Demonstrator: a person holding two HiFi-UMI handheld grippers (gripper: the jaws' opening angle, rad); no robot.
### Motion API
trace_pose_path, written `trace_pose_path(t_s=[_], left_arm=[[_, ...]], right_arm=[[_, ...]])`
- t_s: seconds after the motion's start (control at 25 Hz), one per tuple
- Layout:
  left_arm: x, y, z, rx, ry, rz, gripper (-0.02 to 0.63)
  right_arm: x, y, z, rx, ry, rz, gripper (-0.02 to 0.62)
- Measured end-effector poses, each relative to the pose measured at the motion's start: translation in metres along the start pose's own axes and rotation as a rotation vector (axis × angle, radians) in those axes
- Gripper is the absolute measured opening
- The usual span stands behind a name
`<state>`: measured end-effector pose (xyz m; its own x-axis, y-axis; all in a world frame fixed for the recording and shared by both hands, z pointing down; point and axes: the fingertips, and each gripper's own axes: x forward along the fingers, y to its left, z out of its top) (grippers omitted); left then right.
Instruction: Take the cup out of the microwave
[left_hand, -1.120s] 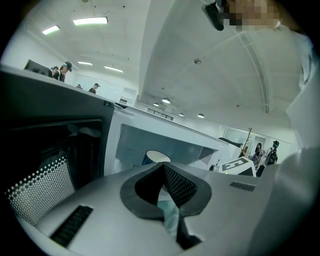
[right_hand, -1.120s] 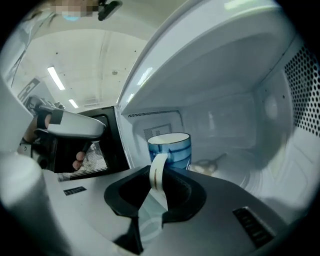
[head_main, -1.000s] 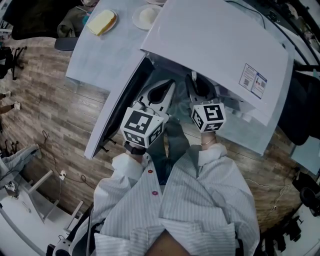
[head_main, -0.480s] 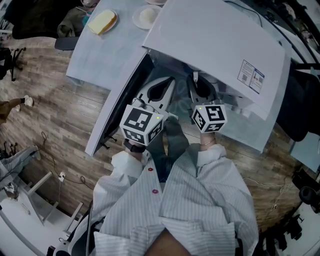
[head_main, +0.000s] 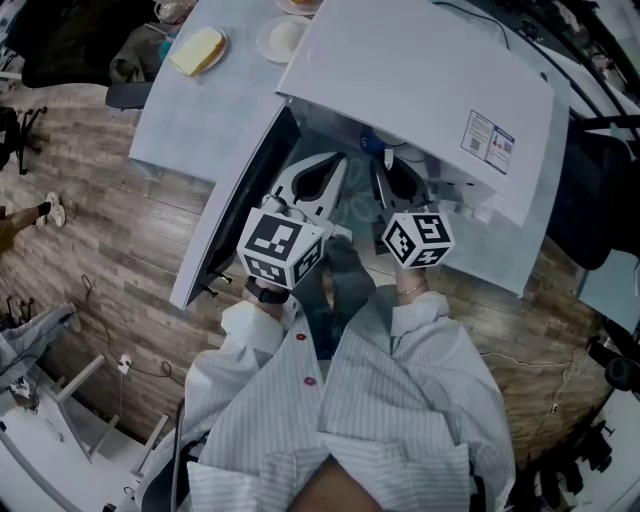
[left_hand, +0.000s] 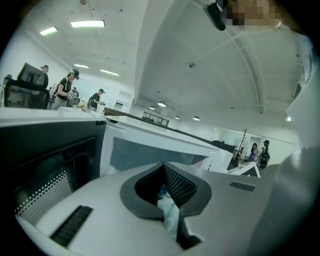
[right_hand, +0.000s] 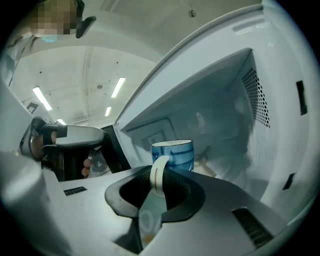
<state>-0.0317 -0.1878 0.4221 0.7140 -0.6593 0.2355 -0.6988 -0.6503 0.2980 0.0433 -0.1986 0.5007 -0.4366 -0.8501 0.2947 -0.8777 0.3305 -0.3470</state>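
Observation:
A blue-and-white cup (right_hand: 173, 152) stands in the mouth of the open white microwave (head_main: 420, 70). My right gripper (right_hand: 159, 169) is shut on the cup's white handle (right_hand: 160, 175), which stands upright between the pads. In the head view the right gripper (head_main: 386, 162) reaches into the cavity, and a bit of blue cup (head_main: 372, 145) shows at its tip. My left gripper (head_main: 338, 165) points at the opening beside it, its jaws shut (left_hand: 163, 166) with nothing held. The cup's base is hidden behind the right jaws.
The microwave door (head_main: 235, 210) hangs open to the left, close to the left gripper. The cavity's back and right walls (right_hand: 250, 115) enclose the cup. On the table (head_main: 215, 110) behind sit a plate with a yellow block (head_main: 198, 50) and a plate with a white bun (head_main: 283, 38). People stand far off (left_hand: 65, 90).
The right gripper has rolled a little and eased slightly back and up with the cup still in it. The left gripper has stayed in place.

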Motion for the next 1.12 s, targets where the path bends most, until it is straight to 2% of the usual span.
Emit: trace_pose_path(t_s=[0.56, 1.12], left_arm=[[0.002, -0.023, 0.015, 0.026, -0.020, -0.054, 0.009], [0.004, -0.055, 0.037, 0.078, -0.039, -0.125, 0.009]], right_arm=[[-0.033, 0.011, 0.009, 0.063, 0.017, 0.010, 0.078], [-0.079, 0.035, 0.038, 0.081, -0.002, 0.071, 0.077]])
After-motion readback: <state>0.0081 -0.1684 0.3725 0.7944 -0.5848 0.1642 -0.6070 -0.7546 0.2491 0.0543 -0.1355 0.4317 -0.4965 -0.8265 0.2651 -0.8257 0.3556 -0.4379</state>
